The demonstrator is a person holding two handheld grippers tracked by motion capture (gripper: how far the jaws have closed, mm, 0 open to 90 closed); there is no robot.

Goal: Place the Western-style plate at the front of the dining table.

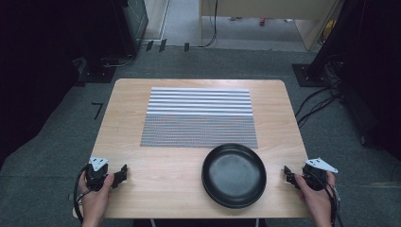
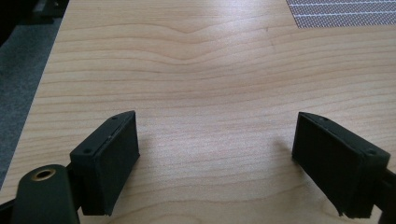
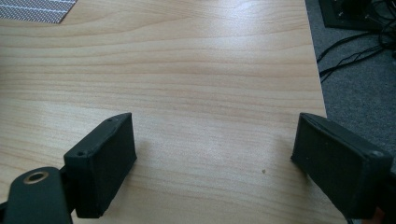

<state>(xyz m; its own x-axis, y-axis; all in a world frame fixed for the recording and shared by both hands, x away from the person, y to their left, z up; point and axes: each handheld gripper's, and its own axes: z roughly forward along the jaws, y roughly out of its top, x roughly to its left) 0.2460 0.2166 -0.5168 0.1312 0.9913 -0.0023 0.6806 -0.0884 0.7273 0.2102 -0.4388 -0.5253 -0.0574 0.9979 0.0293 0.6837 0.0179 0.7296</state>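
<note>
The round black shallow pan (image 1: 234,175) sits on the pale wooden bench (image 1: 165,184), just inward of the right claw (image 1: 287,171); the left claw (image 1: 124,171) lies farther. Both claws gape empty.

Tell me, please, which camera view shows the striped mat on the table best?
The high view: the striped mat lies whole there, in the middle of the table, beyond the black plate. The left gripper view catches one corner of it at the upper right; the right gripper view catches one corner at the upper left.
</note>
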